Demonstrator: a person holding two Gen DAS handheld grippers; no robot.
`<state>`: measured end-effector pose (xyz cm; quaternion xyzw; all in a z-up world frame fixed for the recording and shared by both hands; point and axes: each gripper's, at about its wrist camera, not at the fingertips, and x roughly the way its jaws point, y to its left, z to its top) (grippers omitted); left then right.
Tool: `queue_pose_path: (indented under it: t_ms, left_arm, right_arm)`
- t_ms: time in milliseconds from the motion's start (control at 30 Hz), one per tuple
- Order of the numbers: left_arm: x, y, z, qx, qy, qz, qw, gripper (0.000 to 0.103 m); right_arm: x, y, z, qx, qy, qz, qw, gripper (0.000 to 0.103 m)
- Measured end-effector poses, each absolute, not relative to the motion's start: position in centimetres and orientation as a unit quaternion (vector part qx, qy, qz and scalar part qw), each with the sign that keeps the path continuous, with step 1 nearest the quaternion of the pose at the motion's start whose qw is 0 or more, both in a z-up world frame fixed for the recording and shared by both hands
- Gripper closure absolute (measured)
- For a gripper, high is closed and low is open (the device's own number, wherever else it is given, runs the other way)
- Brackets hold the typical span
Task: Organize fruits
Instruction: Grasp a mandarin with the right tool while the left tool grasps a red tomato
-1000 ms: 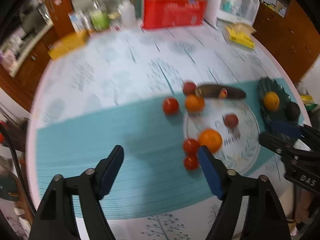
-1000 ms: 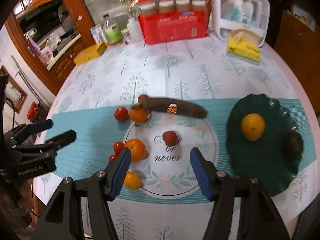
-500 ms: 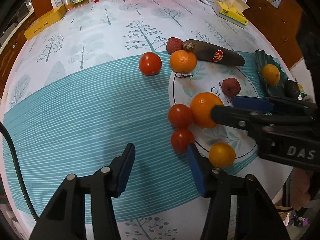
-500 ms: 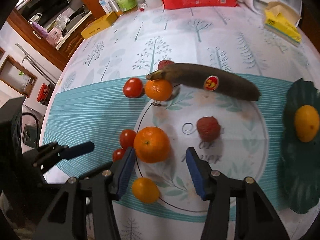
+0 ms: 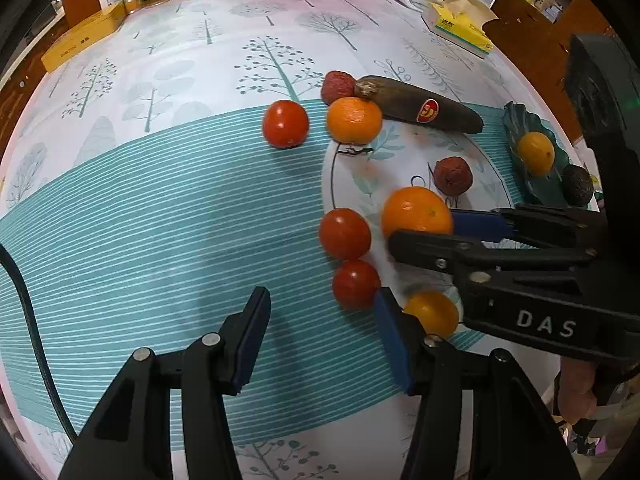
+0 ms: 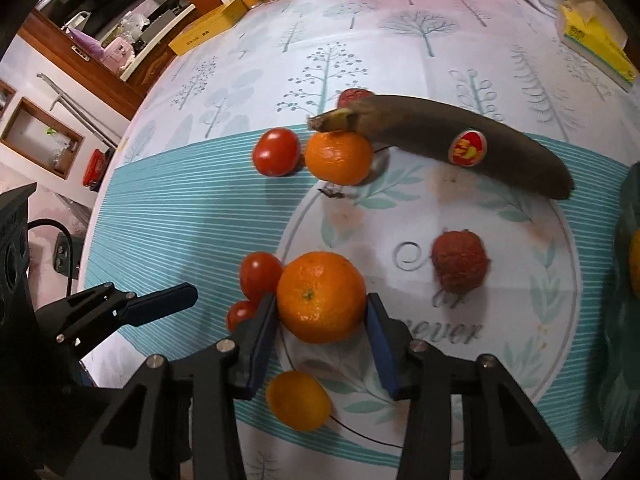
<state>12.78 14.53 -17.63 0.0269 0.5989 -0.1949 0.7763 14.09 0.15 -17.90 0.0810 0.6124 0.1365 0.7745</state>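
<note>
Your right gripper [image 6: 320, 312] has just been closing its jaws around the big orange [image 6: 321, 297], and both blue pads now touch its sides; the orange sits on the table [image 6: 400, 60] near its front edge, on the printed ring. Your left gripper [image 5: 320, 322] hangs just beside it with its jaws apart and nothing between them, one pad next to a tomato [image 5: 355, 283]. A second tomato [image 5: 344, 233] touches the orange. A small yellow fruit [image 6: 298, 400] lies closer to the front edge. Farther back lie a dark banana [image 6: 448, 140], another orange [image 6: 339, 157] and a third tomato [image 6: 276, 151]. A green plate [image 5: 520, 128] sits at the right edge.
</note>
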Motion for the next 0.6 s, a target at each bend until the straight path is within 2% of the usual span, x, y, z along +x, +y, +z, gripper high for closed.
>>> queue_pose_path:
  t_ms: [133,233,400,600]
  left_arm:
    - [12.9,13.7,-17.8,0.030,0.600,-0.202,0.773,0.052]
    - [13.0,12.9,-18.1,0.026,0.605,-0.210,0.768,0.059]
    - [12.9,11.7,-18.4,0.028,0.611,-0.211,0.763,0.079]
    - [12.8,11.1,-18.4,0.021,0.610,-0.203,0.766,0.080]
  right_arm:
    - [13.3,-1.5,-17.7,0.084,0.616,0.121,0.774,0.059]
    - [12.5,-2.7,-17.6,0.085,0.616,0.107,0.776,0.059]
    - [11.5,-4.3,-17.6,0.090,0.614,0.090,0.779,0.059]
    - [10.6,-5.3,-17.4,0.093,0.607,0.083,0.785,0.060]
